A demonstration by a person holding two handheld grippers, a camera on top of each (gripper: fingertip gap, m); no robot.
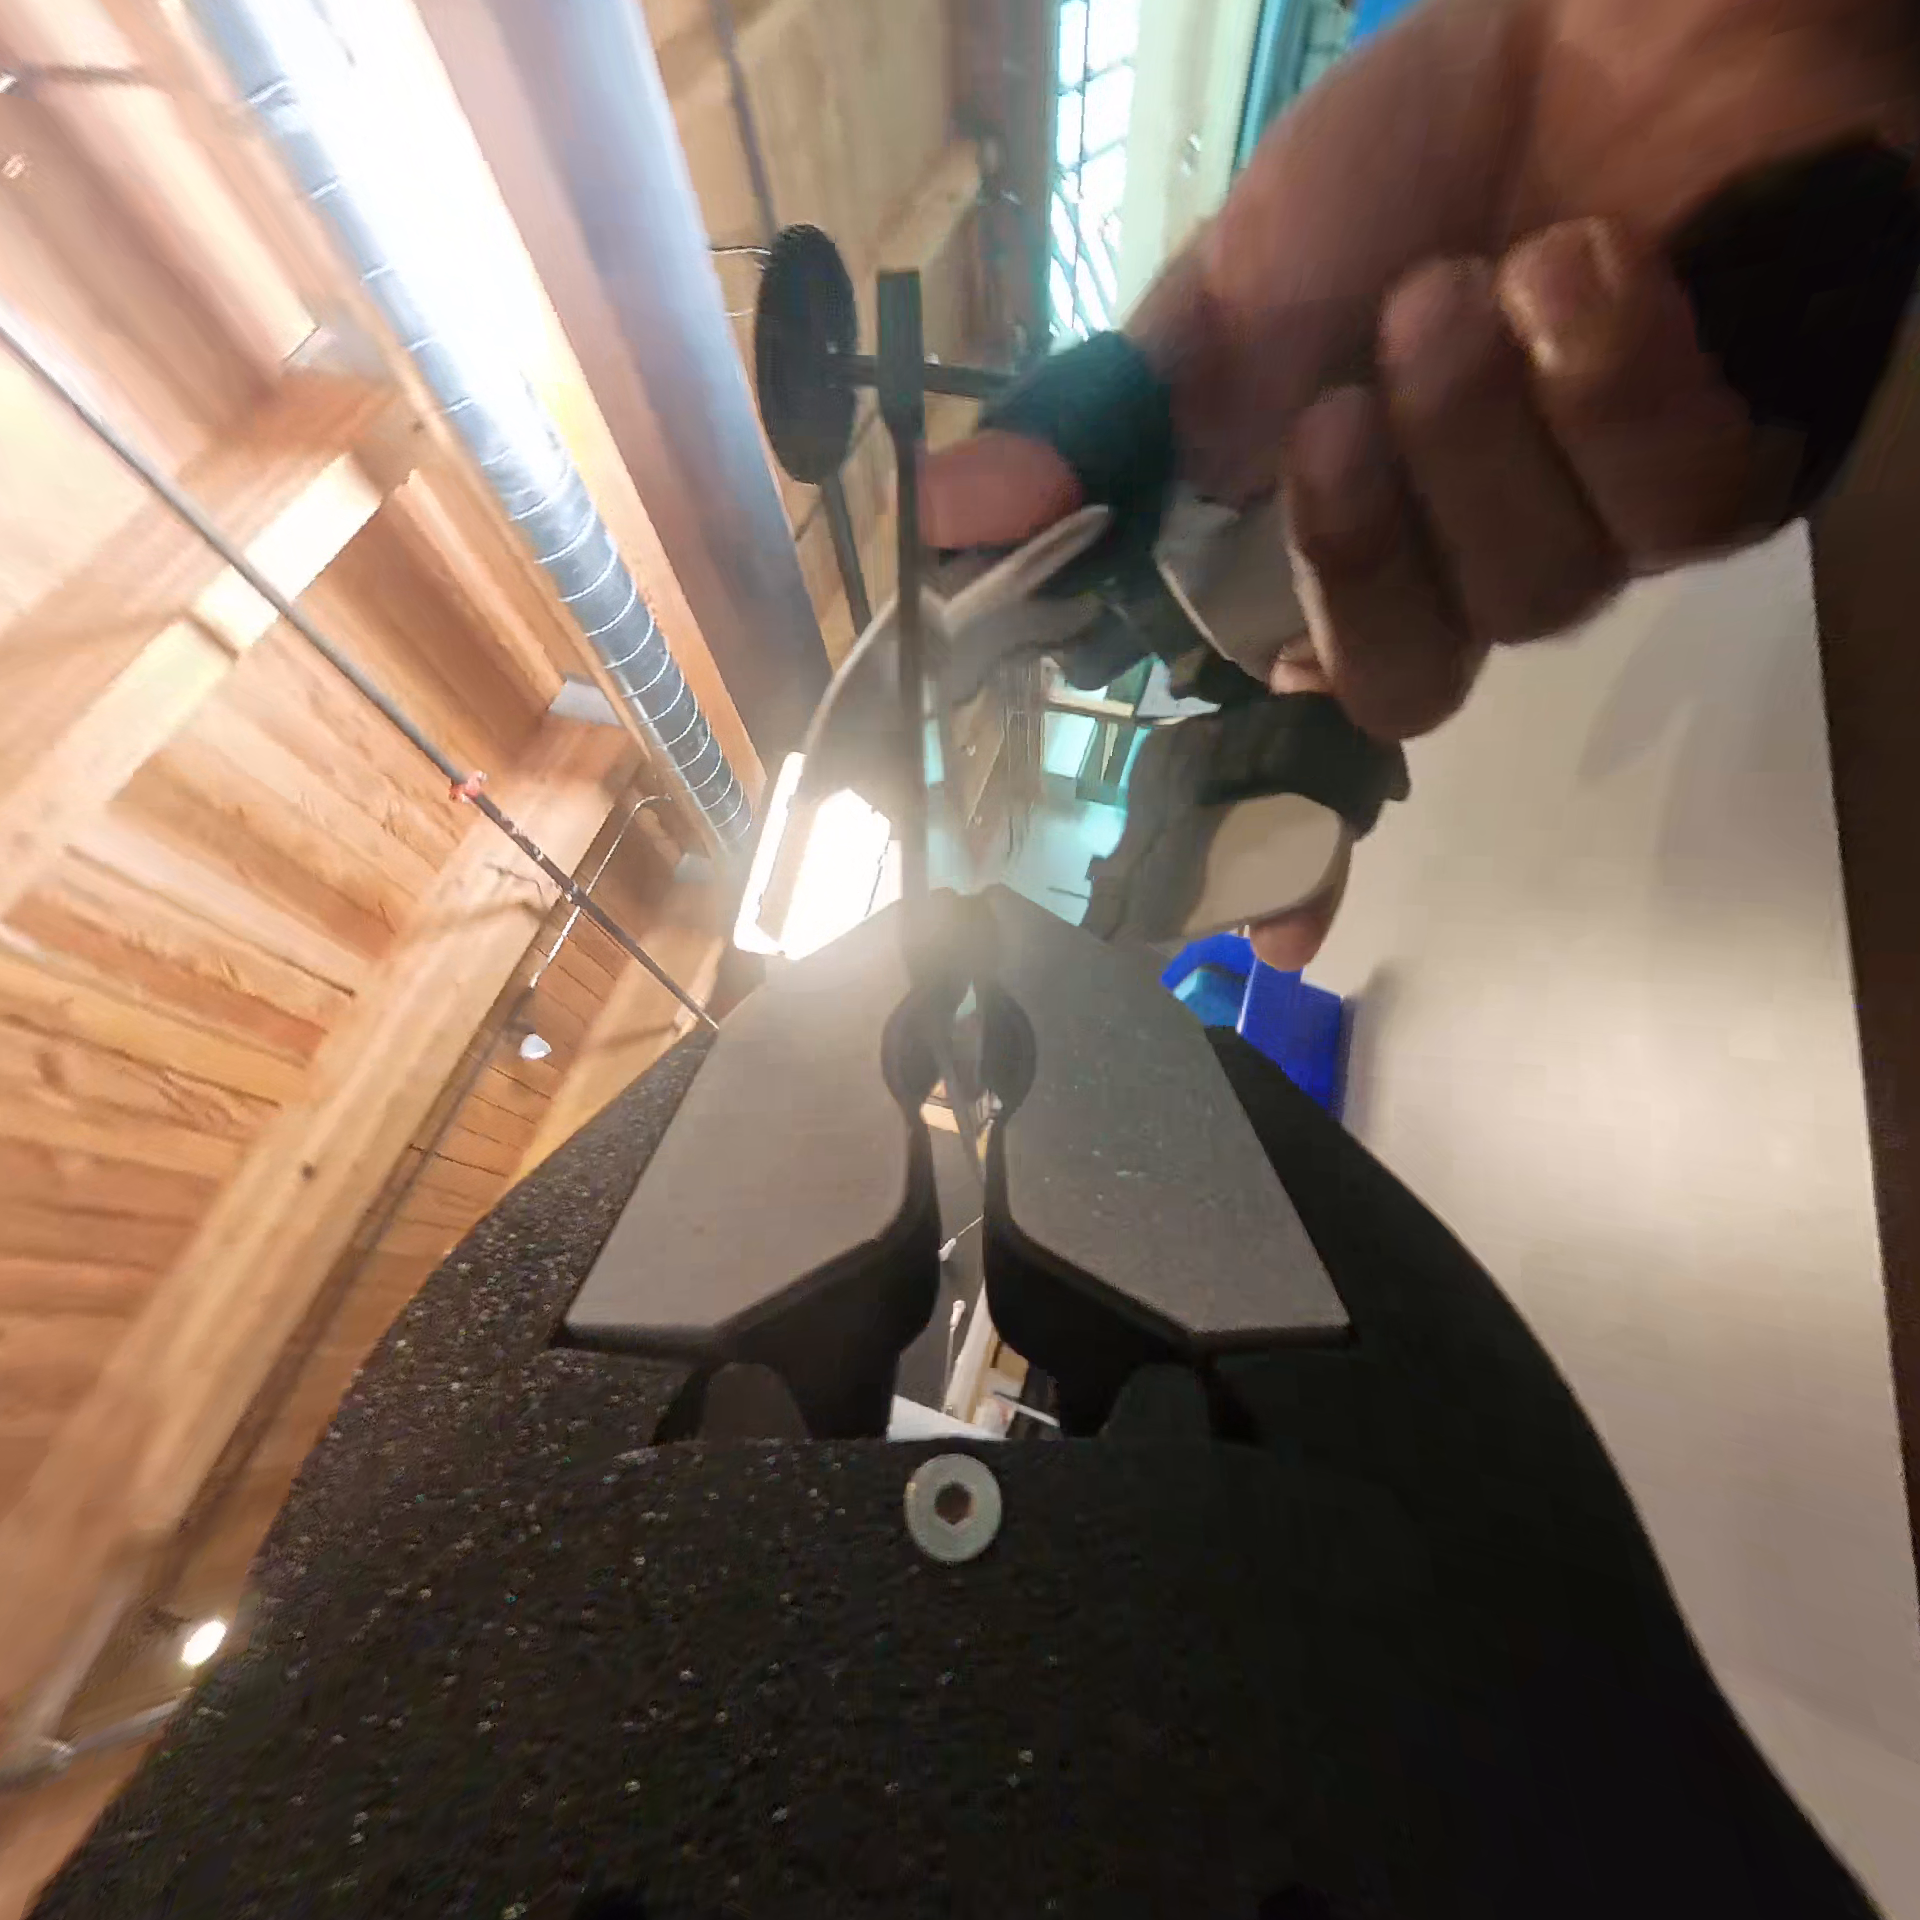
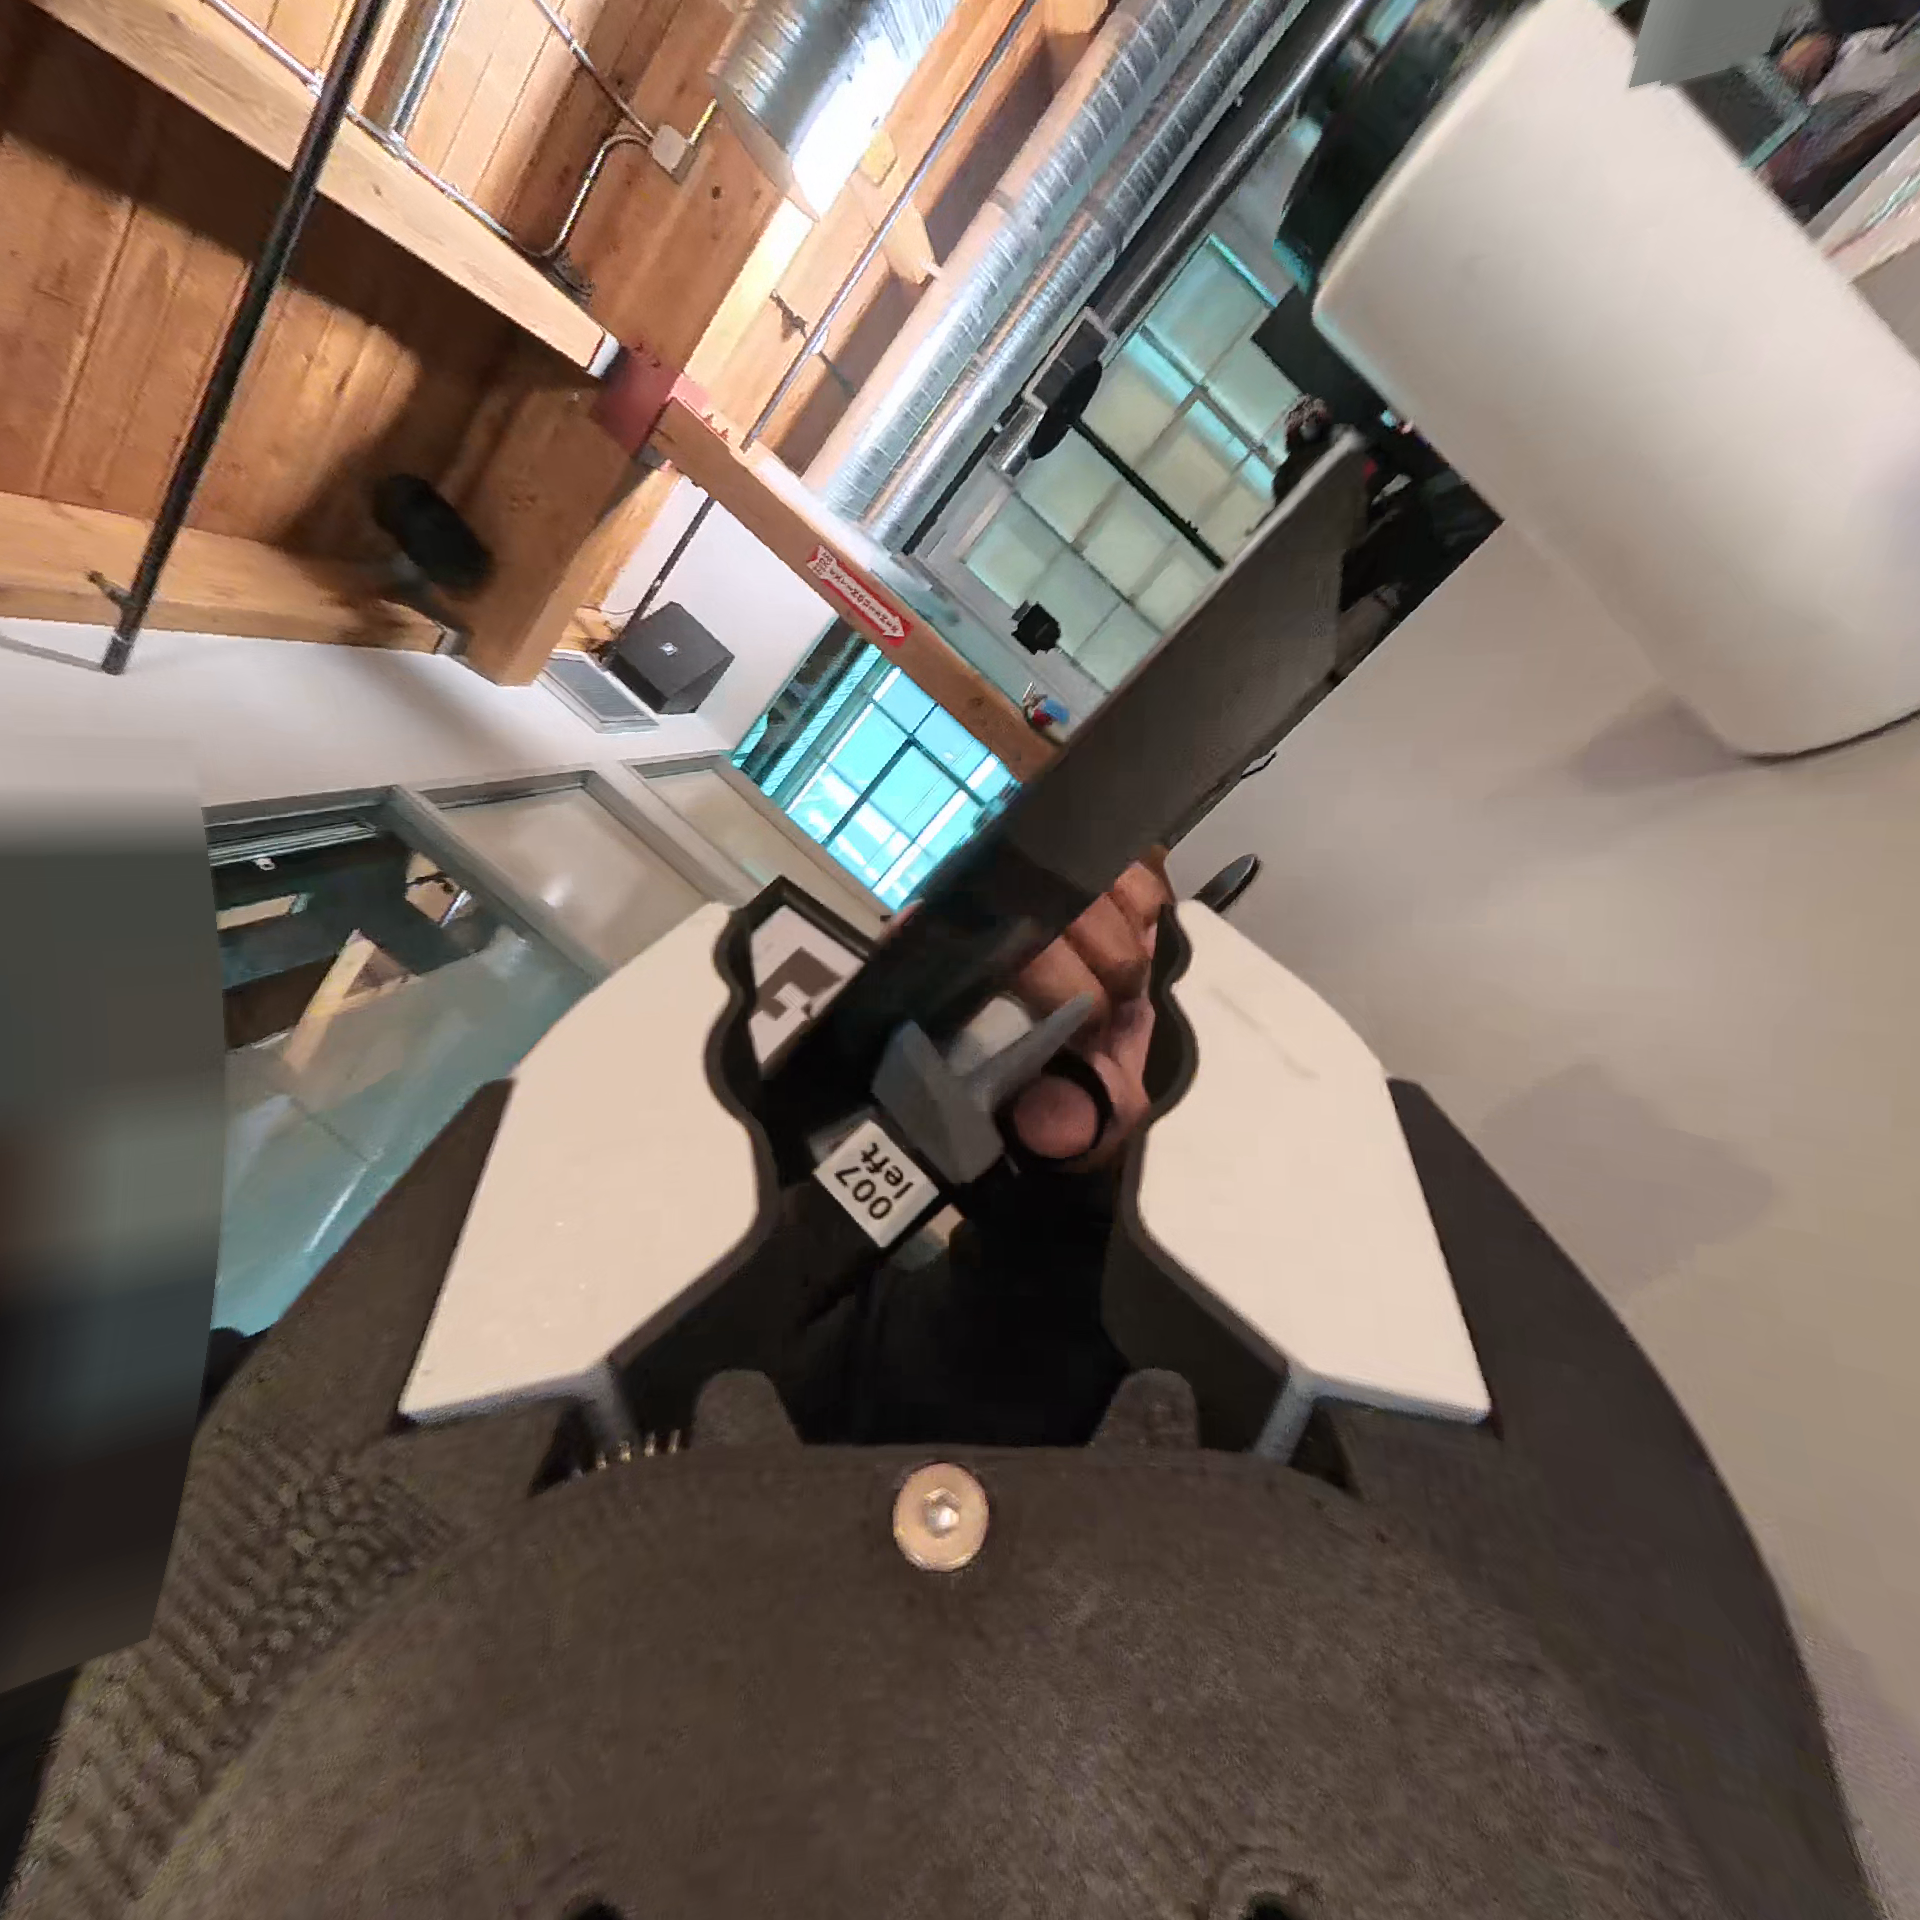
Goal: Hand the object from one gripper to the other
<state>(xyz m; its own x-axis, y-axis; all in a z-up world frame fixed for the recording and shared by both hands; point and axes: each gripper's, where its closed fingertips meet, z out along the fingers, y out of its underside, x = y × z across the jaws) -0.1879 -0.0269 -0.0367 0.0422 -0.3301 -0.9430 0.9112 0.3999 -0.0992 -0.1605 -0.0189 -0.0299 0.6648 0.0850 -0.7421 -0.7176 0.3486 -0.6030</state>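
The left tool (image 1: pixel 956 930) is pointing up toward a wooden ceiling (image 1: pixel 208 935). Its dark pads are lying almost together, with only a narrow slit between them. At their tips they are pinching the lower end of a thin black rod (image 1: pixel 906 623), though glare from a bright lamp (image 1: pixel 821 862) is washing out the exact point of contact. The rod is standing straight up out of the tips. Near its top a short crossbar is carrying a round black disc (image 1: pixel 805 353) on its left side.

Just to the right of the rod, the right hand (image 1: pixel 1507 364) is gripping a grey-and-black handle, with one fingertip lying close to the crossbar.

The right tool (image 2: pixel 951 925) is standing wide open, its white pads well apart and holding nothing. Through the gap, the left hand (image 2: pixel 1101 997) is showing, wrapped around the left tool's black body. A white pillar (image 2: pixel 1662 416) is rising at the upper right.
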